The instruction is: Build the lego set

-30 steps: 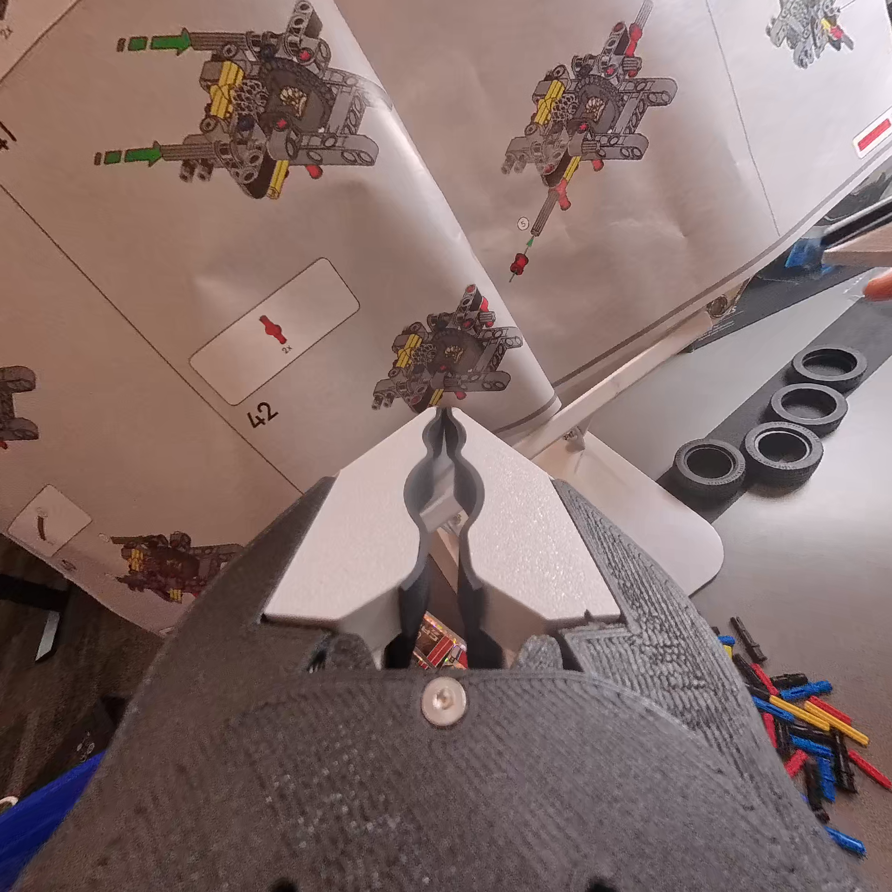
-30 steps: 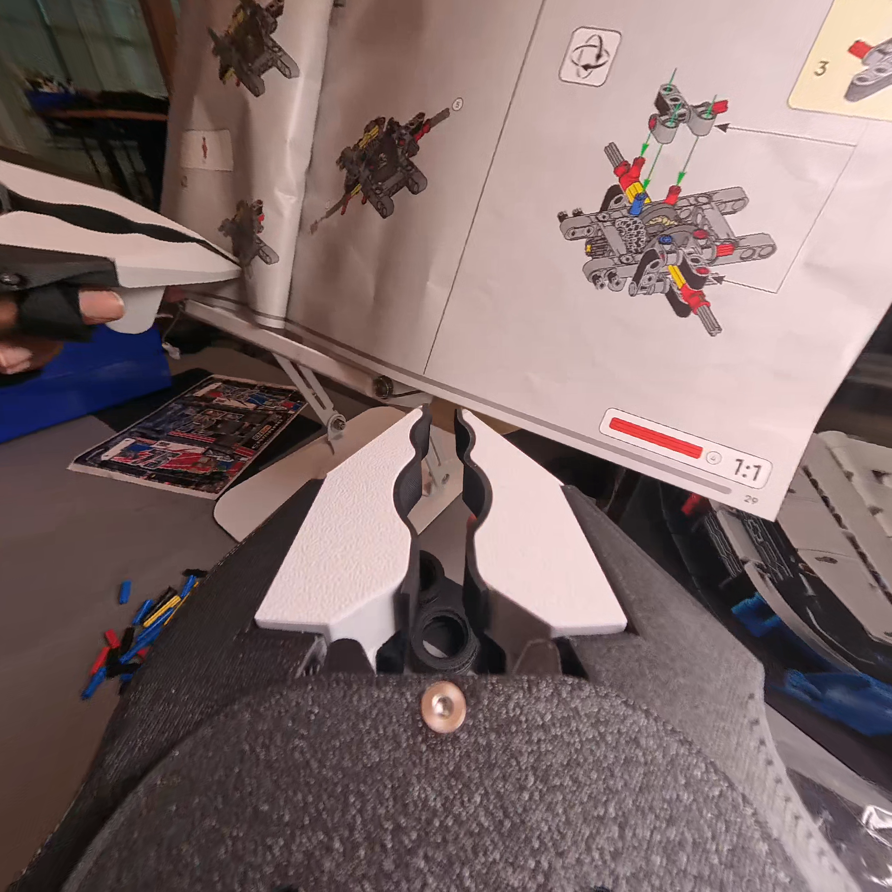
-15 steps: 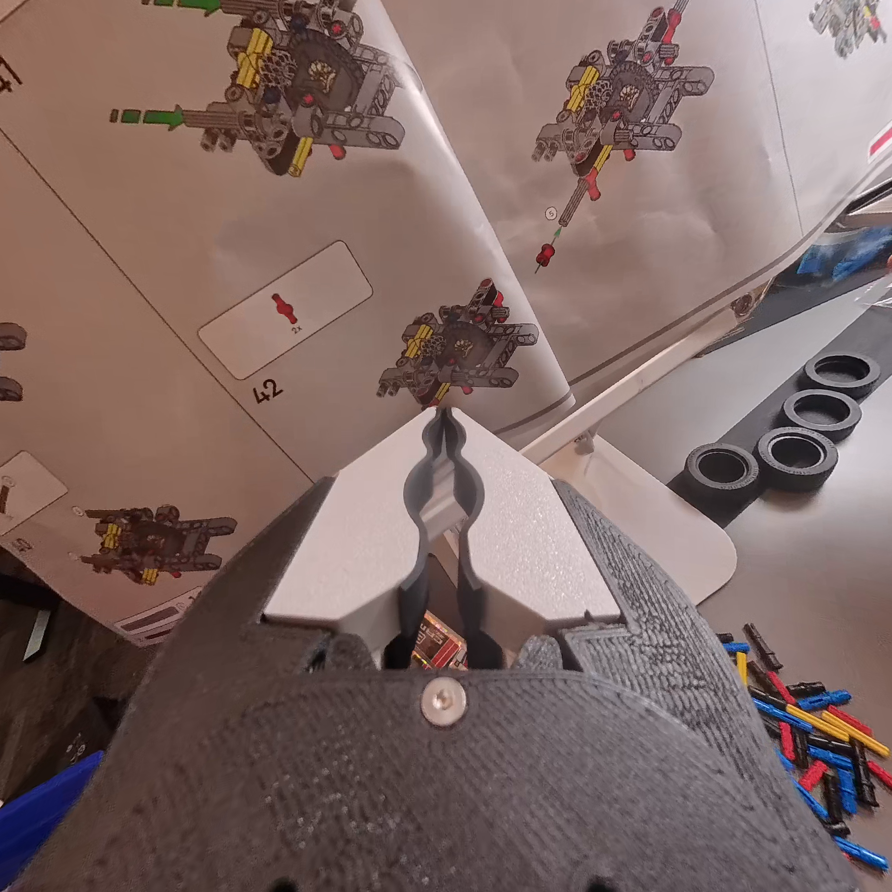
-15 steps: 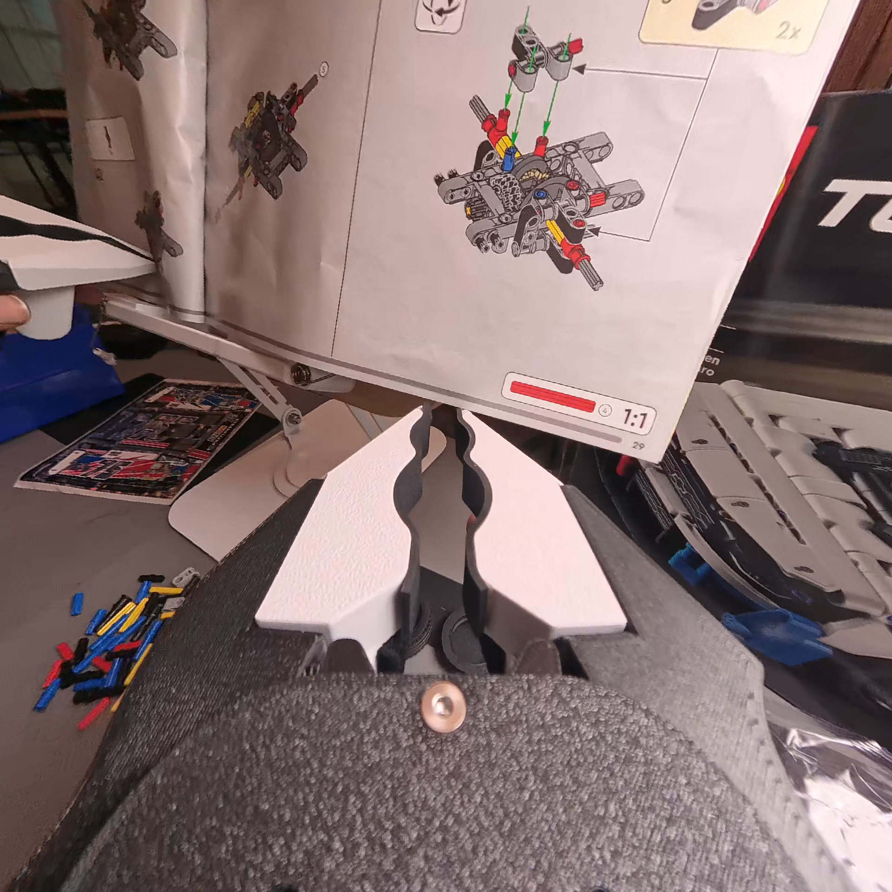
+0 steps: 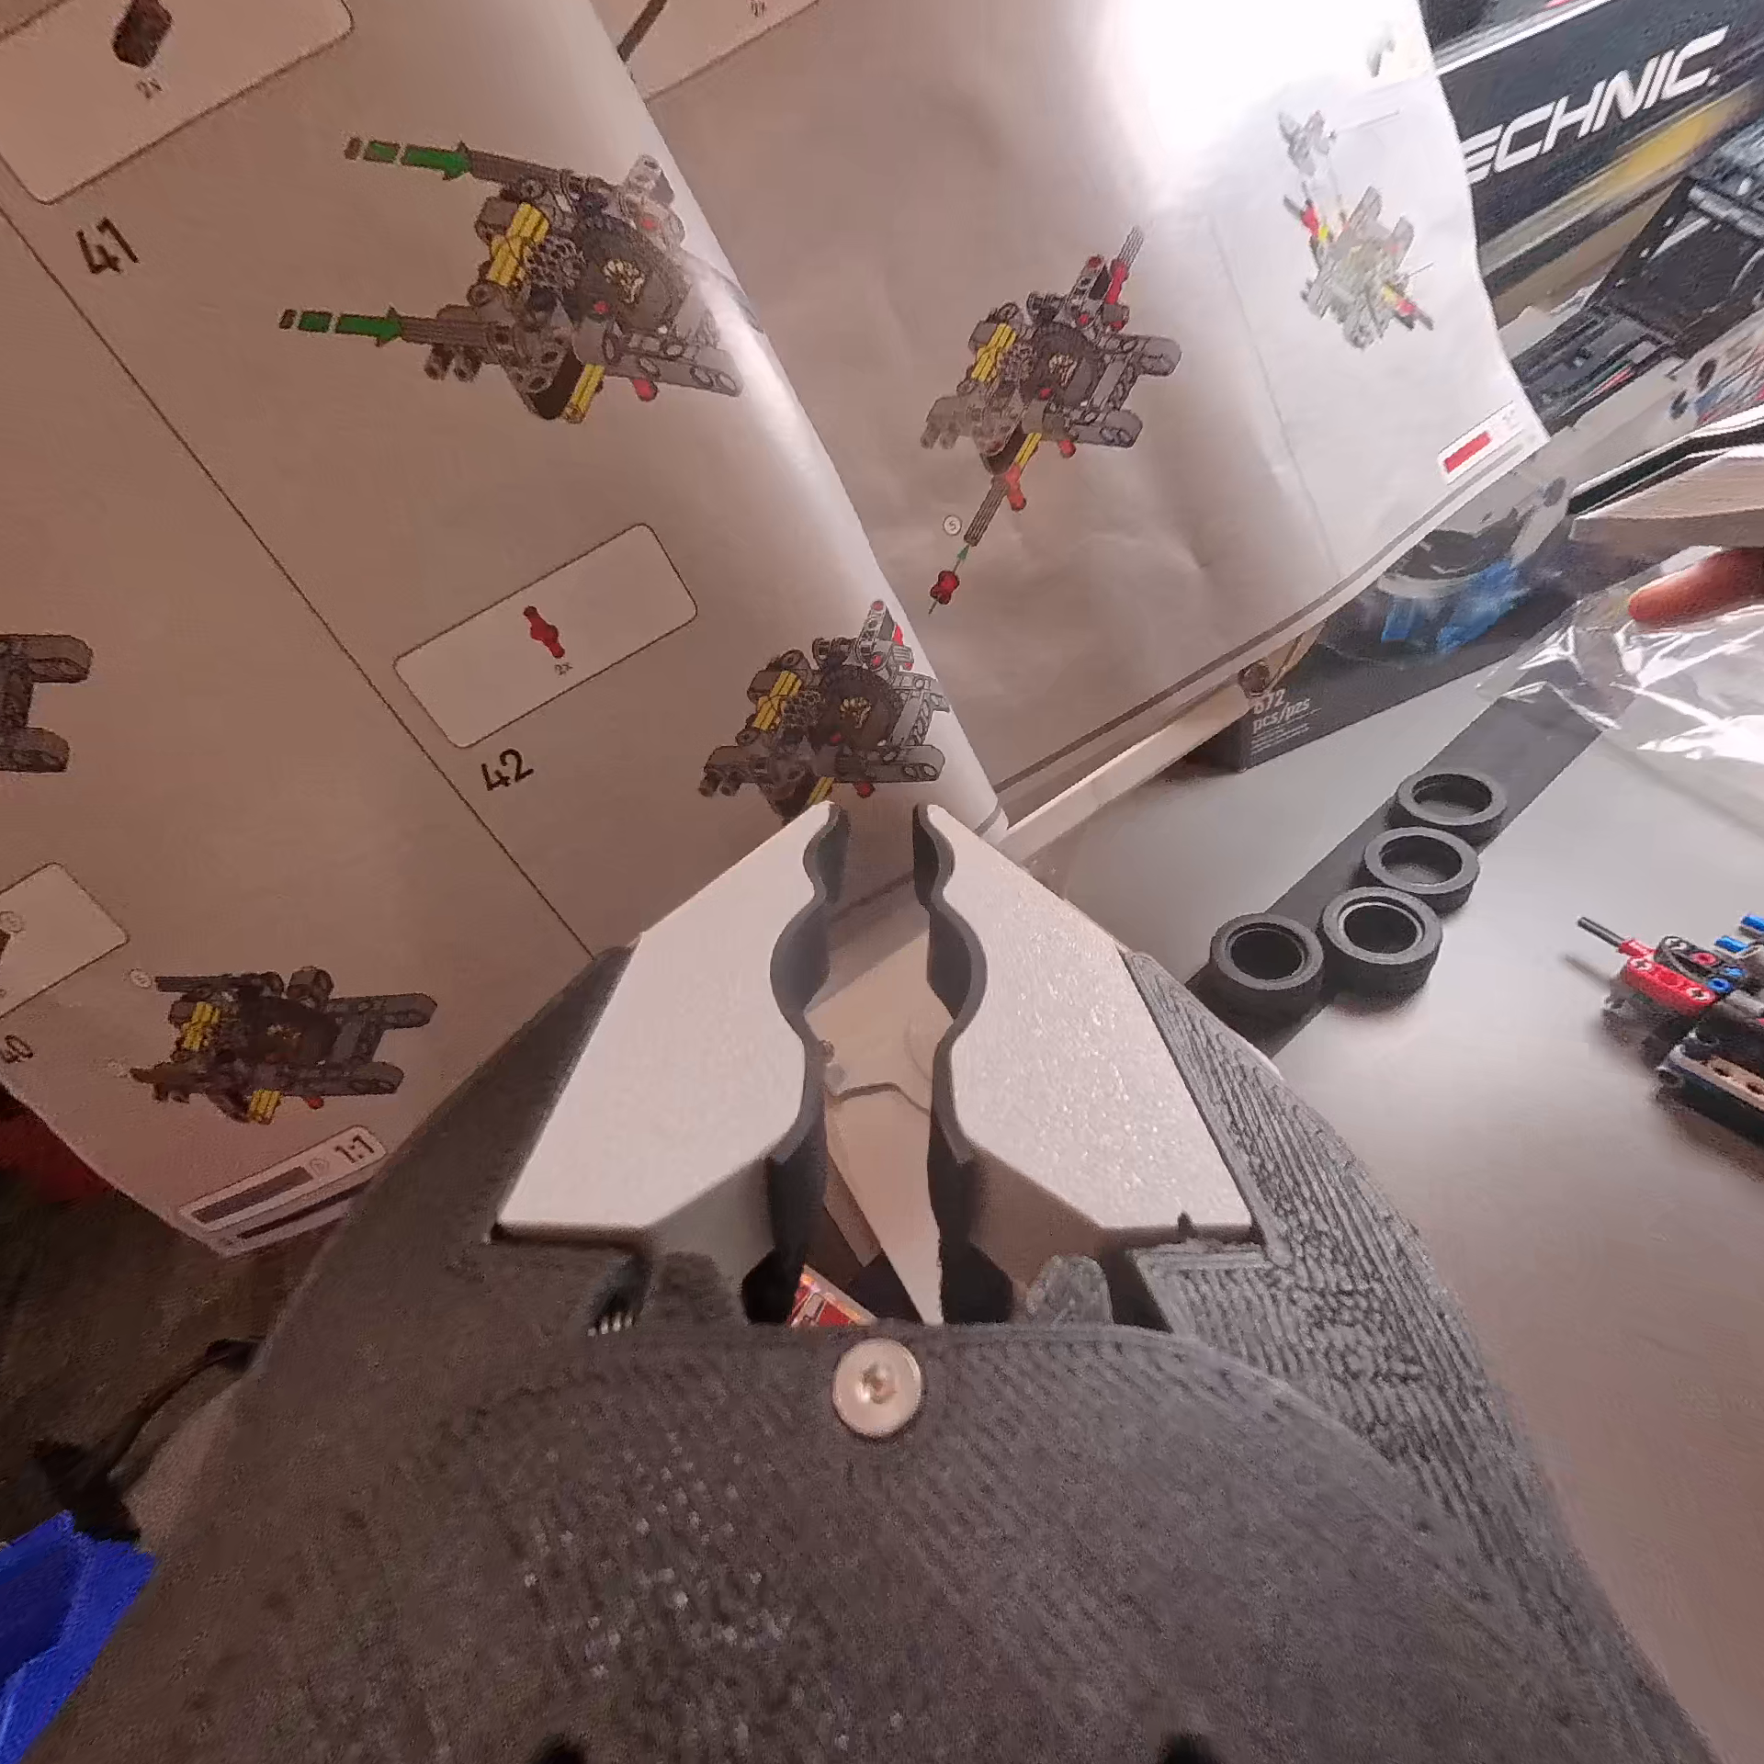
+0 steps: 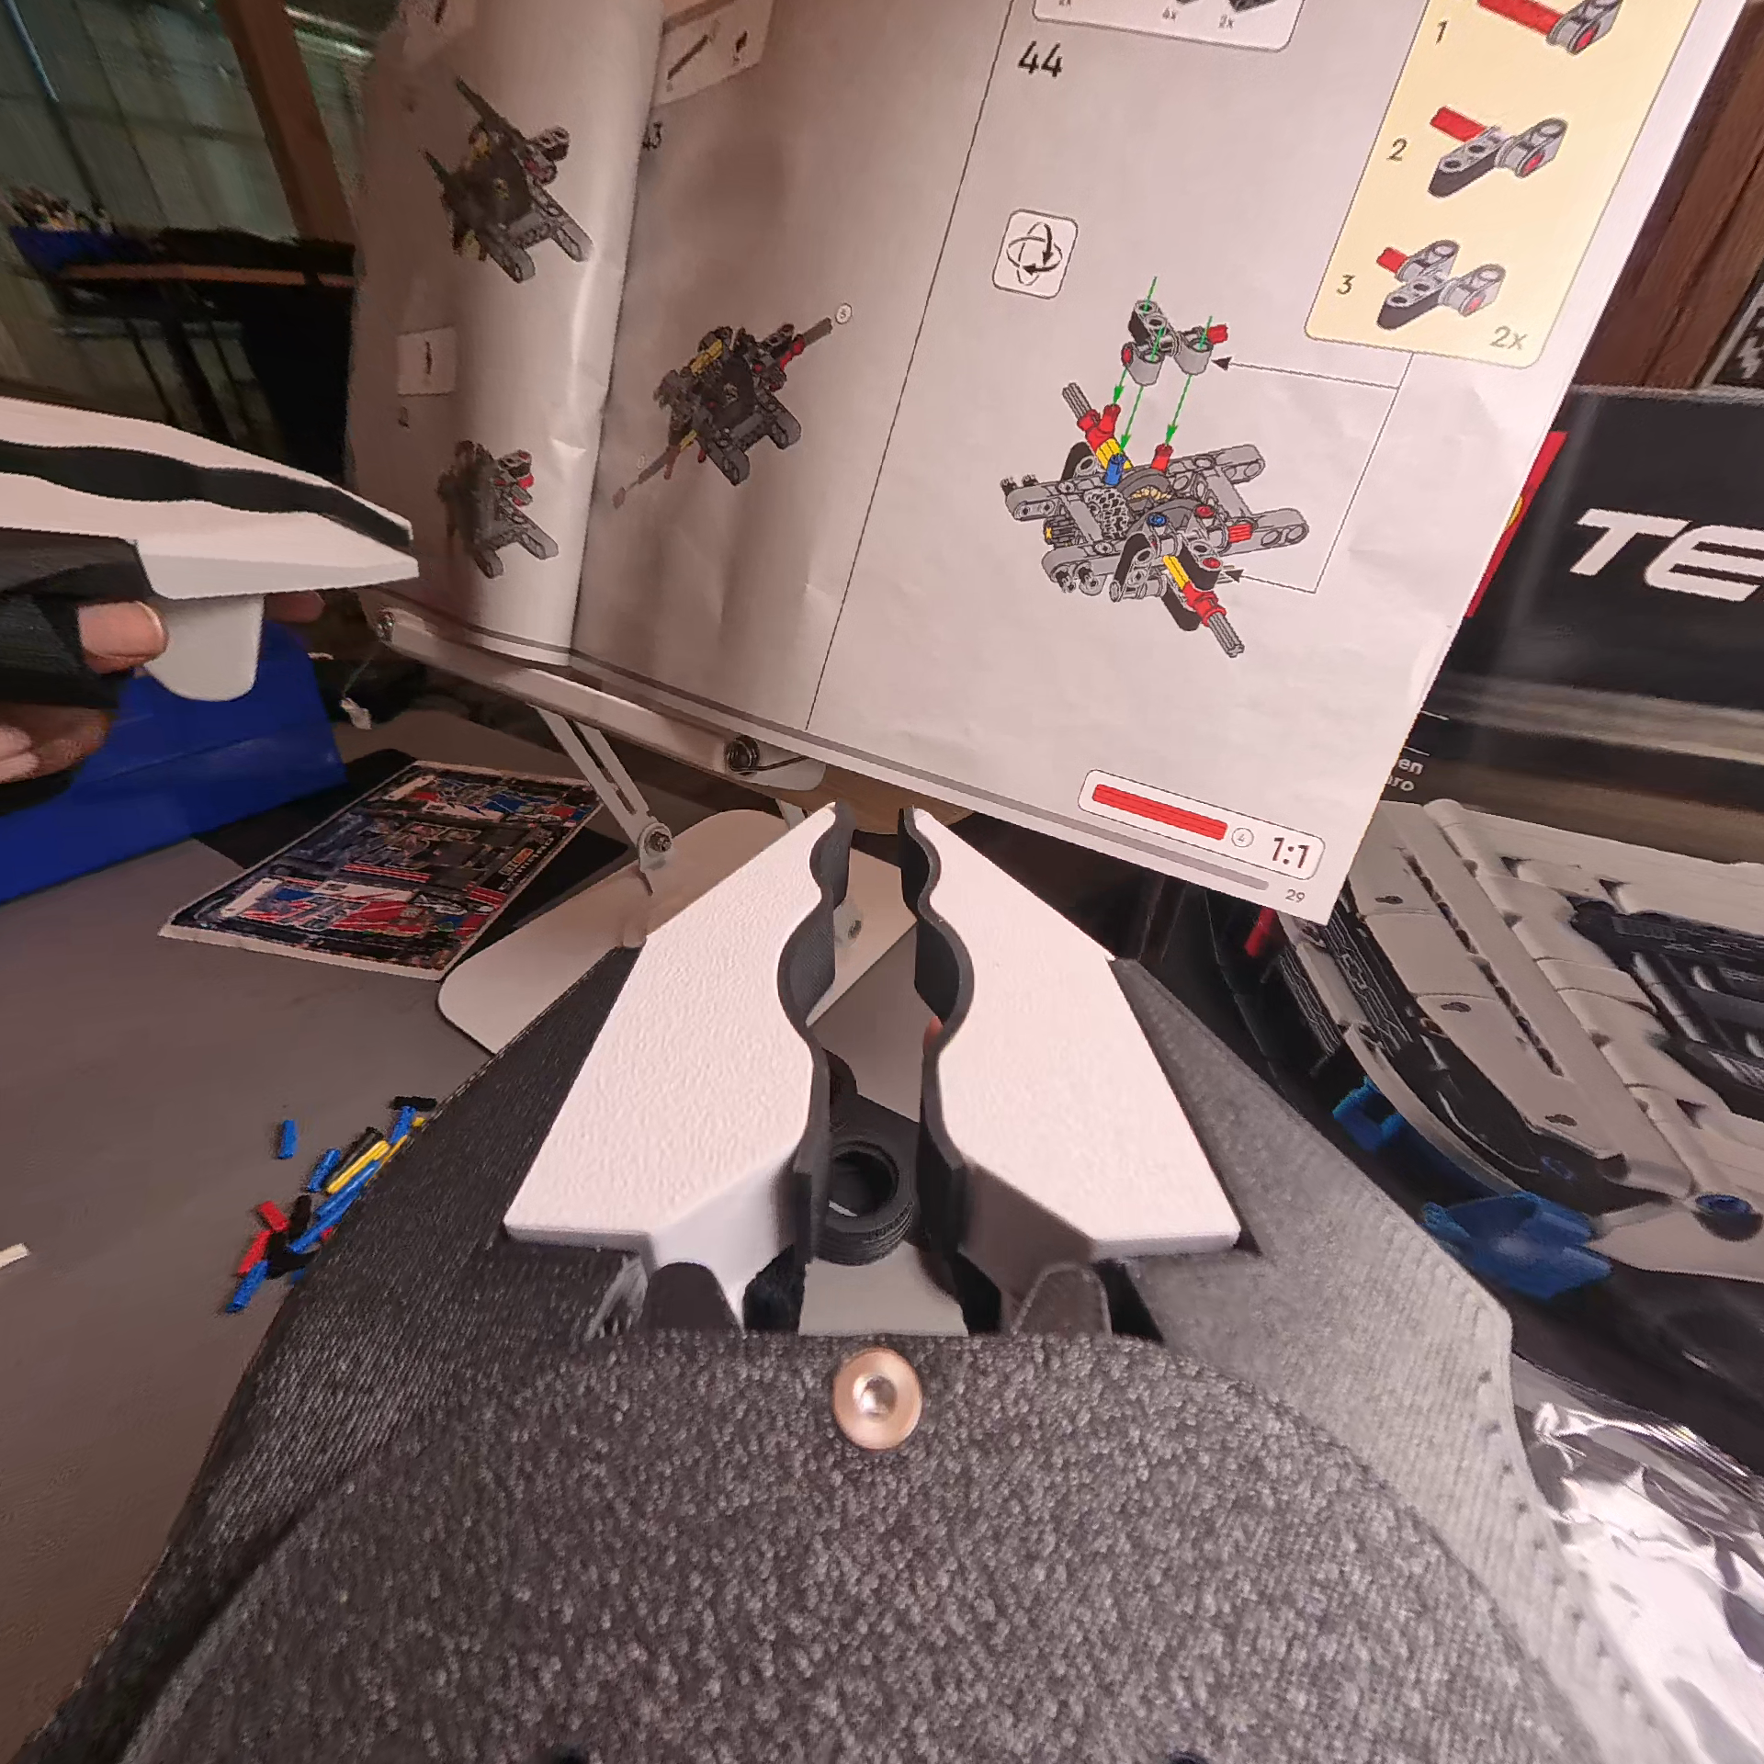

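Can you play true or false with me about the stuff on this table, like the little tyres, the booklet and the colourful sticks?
1. Four black tyres lie in a row on the table. True.
2. The instruction booklet lies flat on the table. False: it leans on a white stand, open.
3. The left gripper has its fingers apart with nothing between the tips. True.
4. The pile of small sticks is all green. False: they are blue, red, yellow and black.
5. A blue bin sits behind the sticker sheet. True.
6. The right gripper is squeezing a red brick at its tips. False: no brick is there; the tips stand apart, just below the booklet.
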{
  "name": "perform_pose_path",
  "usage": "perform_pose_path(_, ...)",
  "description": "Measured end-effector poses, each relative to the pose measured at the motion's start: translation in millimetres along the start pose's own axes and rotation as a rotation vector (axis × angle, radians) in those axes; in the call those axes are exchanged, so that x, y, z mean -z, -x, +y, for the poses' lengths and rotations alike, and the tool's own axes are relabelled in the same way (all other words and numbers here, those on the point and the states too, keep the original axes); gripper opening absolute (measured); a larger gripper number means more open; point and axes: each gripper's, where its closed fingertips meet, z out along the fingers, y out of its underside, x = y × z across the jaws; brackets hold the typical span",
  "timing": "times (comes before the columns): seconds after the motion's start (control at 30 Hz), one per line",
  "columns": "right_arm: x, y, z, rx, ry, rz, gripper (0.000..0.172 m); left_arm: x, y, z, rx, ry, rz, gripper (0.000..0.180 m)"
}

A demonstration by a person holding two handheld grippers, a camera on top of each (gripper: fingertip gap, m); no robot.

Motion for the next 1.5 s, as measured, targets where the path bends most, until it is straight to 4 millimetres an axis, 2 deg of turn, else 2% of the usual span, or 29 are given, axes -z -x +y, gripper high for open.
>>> perform_pose_path(0.13, 12.9, 2.1, -4.6, -0.038, -0.041, 0.015, 0.009, 23.2, -13.9, -10.0, 0.065, -0.081, 0.022, 0.02)
perform_pose_path(0.27, 33.3, 3.4, -7.6, -0.054, -0.079, 0.04, 0.01, 62.9, -33.5, -20.6, 0.125, -0.189, 0.039, 0.023)
perform_pose_path(0.4, 55.9, 10.2, -7.5, -0.037, -0.071, 0.04, 0.013, 106.6, -51.6, -12.9, 0.152, -0.218, 0.058, 0.024)
perform_pose_path(0.47, 70.2, 21.5, -4.8, -0.032, -0.055, 0.011, 0.015, 130.1, -60.0, -3.8, 0.183, -0.216, 0.076, 0.028)
perform_pose_path(0.57, 100.9, 53.5, 6.4, 0.016, -0.002, -0.096, 0.016, 165.5, -79.2, 22.0, 0.191, -0.148, 0.125, 0.031)
perform_pose_path(0.63, 126.0, 80.3, 21.8, 0.067, 0.055, -0.186, 0.014, 188.8, -99.9, 44.2, 0.187, -0.082, 0.189, 0.034)
perform_pose_path(0.73, 168.3, 130.7, 61.2, 0.134, 0.206, -0.393, 0.015, 219.3, -141.6, 80.1, 0.189, 0.018, 0.334, 0.038)
perform_pose_path(0.8, 196.3, 162.6, 88.8, 0.158, 0.302, -0.518, 0.021, 232.1, -165.6, 100.9, 0.204, 0.059, 0.406, 0.04)
perform_pose_path(0.9, 219.7, 195.2, 126.6, 0.199, 0.411, -0.594, 0.036, 237.4, -192.8, 121.4, 0.249, 0.057, 0.47, 0.04)
perform_pose_path(0.97, 222.2, 208.6, 151.9, 0.26, 0.484, -0.612, 0.048, 237.4, -208.0, 128.4, 0.267, 0.074, 0.526, 0.041)
perform_pose_path(1.03, 219.5, 221.8, 167.9, 0.294, 0.531, -0.64, 0.054, 237.0, -214.6, 128.3, 0.241, 0.064, 0.541, 0.042)
perform_pose_path(1.13, 212.6, 235.0, 176.0, 0.35, 0.546, -0.671, 0.051, 240.0, -217.8, 122.3, 0.217, 0.022, 0.538, 0.042)
perform_pose_path(1.17, 209.0, 234.5, 176.4, 0.371, 0.541, -0.661, 0.041, 241.8, -217.6, 121.3, 0.211, 0.012, 0.535, 0.042)
perform_pose_path(1.33, 207.7, 233.5, 178.7, 0.403, 0.507, -0.68, 0.04, 243.6, -210.4, 131.4, 0.175, 0.028, 0.513, 0.042)
perform_pose_path(1.5, 211.8, 225.3, 181.8, 0.386, 0.498, -0.688, 0.04, 239.4, -213.9, 140.5, 0.159, 0.053, 0.527, 0.041)
